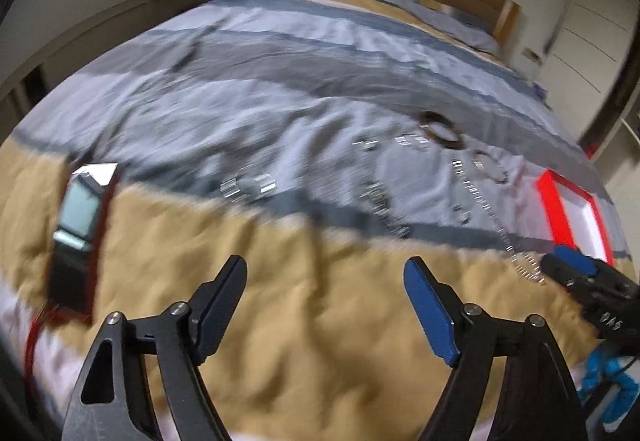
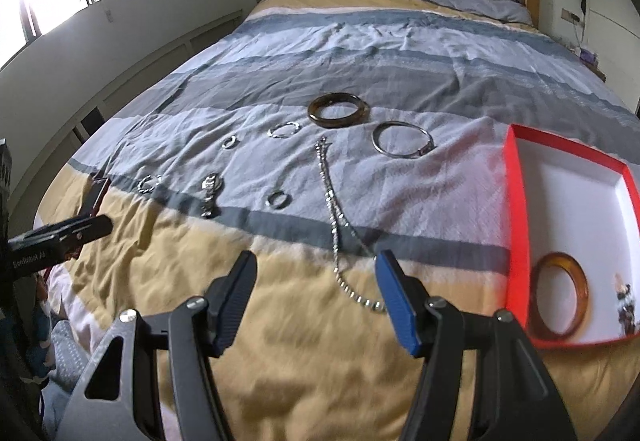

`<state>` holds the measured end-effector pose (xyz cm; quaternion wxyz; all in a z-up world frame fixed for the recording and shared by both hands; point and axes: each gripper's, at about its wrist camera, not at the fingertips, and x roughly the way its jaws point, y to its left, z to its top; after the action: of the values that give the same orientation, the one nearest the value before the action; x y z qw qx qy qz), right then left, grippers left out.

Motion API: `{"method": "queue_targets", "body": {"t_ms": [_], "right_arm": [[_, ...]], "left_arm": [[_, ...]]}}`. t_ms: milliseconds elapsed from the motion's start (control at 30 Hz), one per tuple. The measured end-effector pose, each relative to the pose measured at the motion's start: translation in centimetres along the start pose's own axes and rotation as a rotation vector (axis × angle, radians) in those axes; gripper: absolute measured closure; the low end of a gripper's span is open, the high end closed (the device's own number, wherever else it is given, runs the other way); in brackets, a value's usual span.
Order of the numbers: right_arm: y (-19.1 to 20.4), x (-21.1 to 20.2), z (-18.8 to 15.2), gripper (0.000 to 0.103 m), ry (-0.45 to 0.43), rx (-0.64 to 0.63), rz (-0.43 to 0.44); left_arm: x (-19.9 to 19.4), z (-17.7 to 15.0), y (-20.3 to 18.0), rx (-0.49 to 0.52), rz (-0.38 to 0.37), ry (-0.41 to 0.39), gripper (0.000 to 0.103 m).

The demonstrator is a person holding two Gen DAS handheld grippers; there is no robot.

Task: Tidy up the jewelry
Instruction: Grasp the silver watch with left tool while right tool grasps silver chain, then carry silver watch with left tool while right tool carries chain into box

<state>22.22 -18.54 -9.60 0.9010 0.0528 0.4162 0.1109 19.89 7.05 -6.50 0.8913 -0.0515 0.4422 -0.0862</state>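
Both claws, left (image 1: 326, 305) and right (image 2: 316, 297), gape wide, a silver chain (image 2: 334, 229) before the right.

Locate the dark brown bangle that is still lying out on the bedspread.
In the right wrist view the dark brown bangle lies flat on the grey-blue stripe of the bedspread, up the bed from the silver bangle and left of the red tray.
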Motion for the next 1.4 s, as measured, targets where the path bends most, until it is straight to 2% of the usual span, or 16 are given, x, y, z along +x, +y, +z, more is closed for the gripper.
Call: {"method": "queue_targets", "body": {"t_ms": [167,367,500,567,600,667,733,833,1100,1233,1400], "right_arm": [[-1.2,2.3,1.2,0.044,0.012,0.006,0.014],[-2.1,5.5,1.9,0.045,0.054,0.005,0.044],[-1.9,7.9,2.1,0.050,0.086,-0.021,0.046],[-1.7,8.4,2.1,0.055,0.090,-0.036,0.040],[-1.6,8.6,2.1,0.061,0.092,-0.042,0.038],[-1.5,8.8,2.0,0.068,0.098,-0.050,0.037],[-1.3,8.9,1.7,0.081,0.105,-0.067,0.032],[-1.0,8.8,1.4,0.097,0.117,-0.074,0.050],[-0.1,6.4,0.3,0.099,0.091,-0.046,0.134],[0.4,3.6,0.2,0.099,0.051,-0.024,0.174],[0.9,-0.8,0.2,0.099,-0.002,-0.002,0.184]], "left_arm": [[5.0,2.6,-2.7,0.035,-0.064,0.055,0.038],[10.0,3.8,-3.7,0.028,-0.048,0.113,0.043],[11.5,3.8,-3.6,0.027,-0.037,0.120,0.049],[11.9,3.8,-3.5,0.028,-0.035,0.115,0.053],[12.0,3.7,-3.4,0.027,-0.033,0.115,0.058],[12.1,3.6,-3.2,0.020,-0.030,0.108,0.067],[12.0,3.4,-3.1,0.018,-0.023,0.101,0.080],[11.6,3.1,-3.2,0.030,-0.022,0.090,0.080],[9.0,2.3,-3.8,0.058,0.001,0.047,0.080],[7.0,1.9,-4.1,0.069,-0.008,0.037,0.080],[3.8,1.4,-4.7,0.077,-0.021,0.013,0.080]]}}
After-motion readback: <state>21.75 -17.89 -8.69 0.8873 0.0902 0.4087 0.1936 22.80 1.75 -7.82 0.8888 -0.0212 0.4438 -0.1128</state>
